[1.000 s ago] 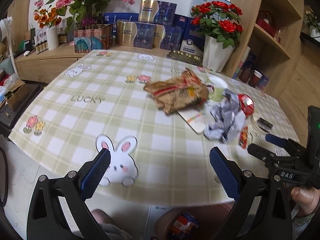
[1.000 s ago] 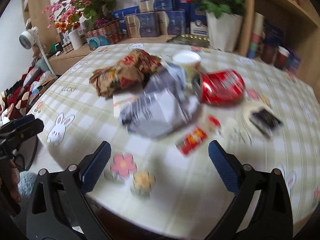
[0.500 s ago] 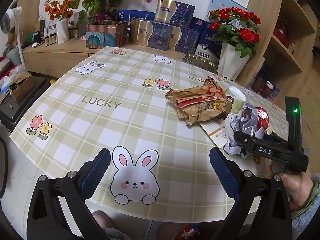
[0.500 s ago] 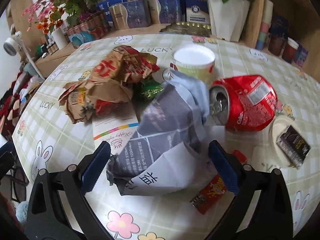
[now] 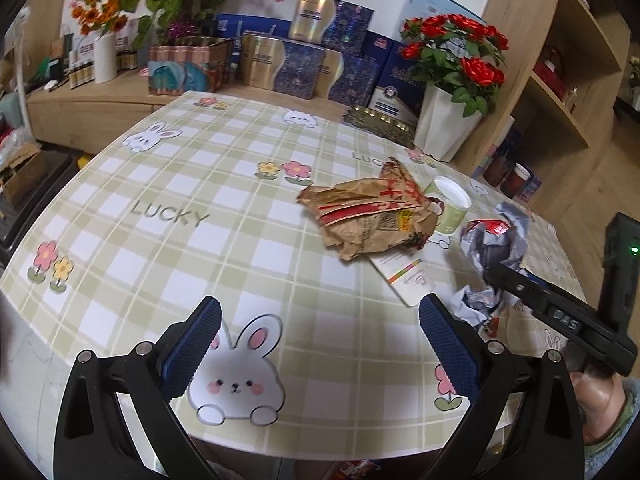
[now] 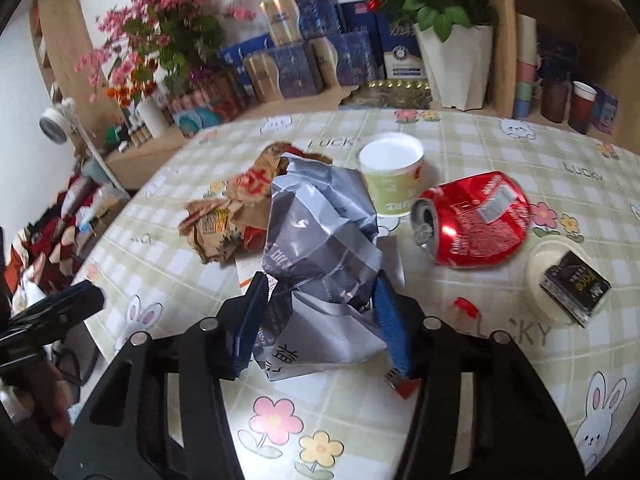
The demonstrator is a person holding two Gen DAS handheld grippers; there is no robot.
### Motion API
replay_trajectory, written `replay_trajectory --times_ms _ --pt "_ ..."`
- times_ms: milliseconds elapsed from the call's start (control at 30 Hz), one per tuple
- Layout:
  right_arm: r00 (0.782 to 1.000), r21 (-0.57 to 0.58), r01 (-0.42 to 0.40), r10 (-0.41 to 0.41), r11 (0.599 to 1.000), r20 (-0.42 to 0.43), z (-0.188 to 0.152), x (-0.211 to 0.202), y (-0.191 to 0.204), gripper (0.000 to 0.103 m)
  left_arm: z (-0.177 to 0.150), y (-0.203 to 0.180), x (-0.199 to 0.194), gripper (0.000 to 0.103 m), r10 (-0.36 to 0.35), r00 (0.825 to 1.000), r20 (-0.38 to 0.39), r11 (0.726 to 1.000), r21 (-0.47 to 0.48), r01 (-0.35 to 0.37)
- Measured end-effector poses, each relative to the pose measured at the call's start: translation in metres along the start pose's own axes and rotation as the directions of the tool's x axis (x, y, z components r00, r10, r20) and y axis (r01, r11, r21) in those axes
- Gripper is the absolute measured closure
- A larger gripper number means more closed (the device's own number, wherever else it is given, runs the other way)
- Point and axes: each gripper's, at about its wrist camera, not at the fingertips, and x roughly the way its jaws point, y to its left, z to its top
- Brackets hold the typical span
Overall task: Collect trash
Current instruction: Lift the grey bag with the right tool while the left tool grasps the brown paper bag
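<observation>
We see the right gripper (image 6: 320, 312) closing its fingers on the crumpled grey wrapper (image 6: 320, 232), which sits between the two blue pads at the near side of the trash pile; the pads look to be touching its lower folds on both sides. The wrapper lies on the checked worktop (image 6: 500, 148), just in front of a brown paper bag (image 6: 232, 208) and a green paper cup (image 6: 394, 178). A dented red can (image 6: 476, 220) lies on its side right of the wrapper, and a small dark packet (image 6: 574, 282) rests on a pale lid further right. A red snack sachet (image 6: 402, 384) peeks out beneath the right finger.

From the left wrist view, our left gripper (image 5: 320, 344) hangs over the near edge of the worktop (image 5: 168, 184) with its fingers wide and nothing between them, above a printed rabbit. The brown bag (image 5: 372, 216), cup (image 5: 452, 204) and grey wrapper (image 5: 504, 248) lie well off to its right, where the right gripper (image 5: 504, 276) reaches in.
</observation>
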Motion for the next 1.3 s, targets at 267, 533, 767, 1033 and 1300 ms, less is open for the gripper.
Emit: replay_trajectory --times_ms 267,533,767,1033,1300 --pt "0.998 0.068 0.000 -0.004 0.998 0.066 -0.011 -0.030 -0.019 0.048 0.029 -0.037 0.035 0.006 -0.037 0.999 -0.040 0.989 0.142 0.042" --pt "0.996 0.096 0.014 -0.022 0.995 0.083 -0.023 -0.049 -0.037 0.048 0.057 -0.080 0.092 0.006 -0.008 0.998 -0.064 0.921 0.389 0.032" --pt "0.994 0.131 0.037 -0.050 0.991 0.098 -0.024 -0.062 -0.056 0.048 0.045 -0.108 0.127 0.006 0.114 0.993 -0.044 0.753 0.656 -0.057" --pt "0.993 0.138 0.044 -0.058 0.989 0.099 -0.028 -0.068 -0.062 0.048 0.060 -0.100 0.146 0.039 0.128 0.985 -0.114 0.791 0.611 -0.032" --pt "0.993 0.128 0.033 -0.047 0.991 0.112 -0.028 -0.080 -0.059 0.048 0.081 -0.072 0.092 0.041 -0.014 0.997 -0.074 0.901 0.432 0.045"
